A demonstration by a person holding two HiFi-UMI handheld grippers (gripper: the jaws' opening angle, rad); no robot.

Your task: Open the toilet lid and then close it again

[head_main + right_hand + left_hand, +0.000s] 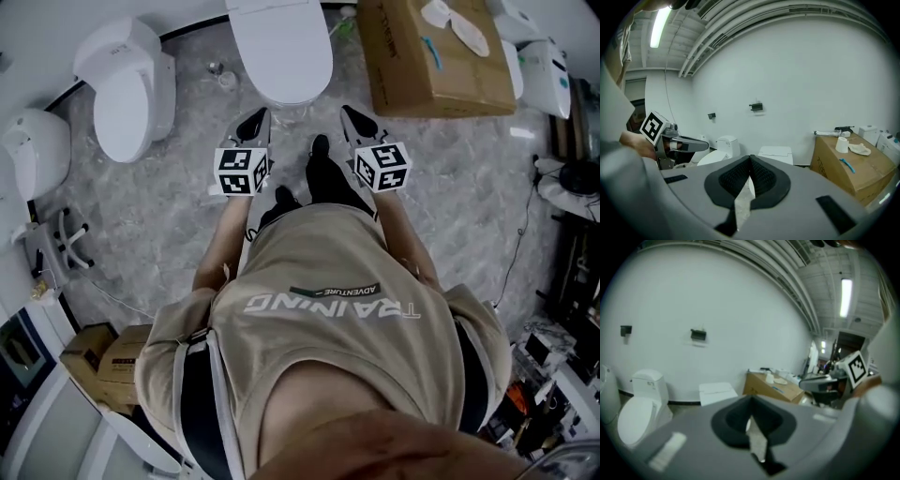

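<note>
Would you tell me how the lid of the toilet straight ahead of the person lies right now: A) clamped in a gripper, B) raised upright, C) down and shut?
C: in the head view the toilet lid shows as a smooth white oval lying flat.

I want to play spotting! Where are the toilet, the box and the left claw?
toilet [281,52], head view, on its closed lid.
box [394,70], head view, on its bare brown top.
left claw [262,114], head view, at its tips.

toilet [281,52], cardboard box [427,66], both cropped at top
</note>
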